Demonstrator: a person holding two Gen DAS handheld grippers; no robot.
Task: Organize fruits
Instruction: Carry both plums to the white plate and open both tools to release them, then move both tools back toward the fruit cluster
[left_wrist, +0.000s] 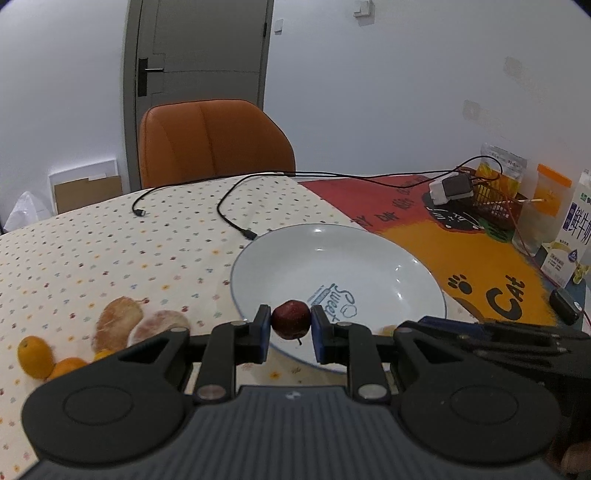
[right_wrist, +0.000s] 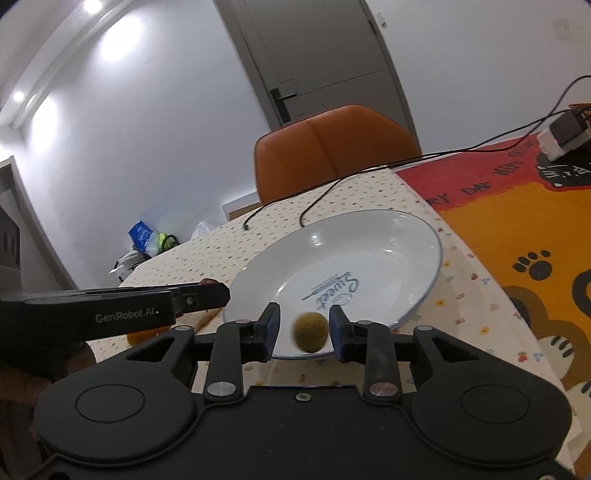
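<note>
Both jaws: left gripper (left_wrist: 290, 325) clamps apple (left_wrist: 290, 319); right gripper (right_wrist: 303, 329) parted.

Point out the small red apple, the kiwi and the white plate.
small red apple (left_wrist: 291, 319), left wrist view, centre of its dark red skin.
kiwi (right_wrist: 310, 331), right wrist view, middle of its fuzzy side.
white plate (left_wrist: 332, 254), left wrist view, bare inner surface.

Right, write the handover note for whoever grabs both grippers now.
Left gripper: shut on a small red fruit, held over the near rim of the white plate.
Right gripper: jaws apart, a green-brown fruit between them, seemingly dropping onto the plate's near edge.
Done: nothing settled on the plate yet.
Left: oranges and pale peeled pieces wait on the dotted tablecloth, left of the plate.
</note>
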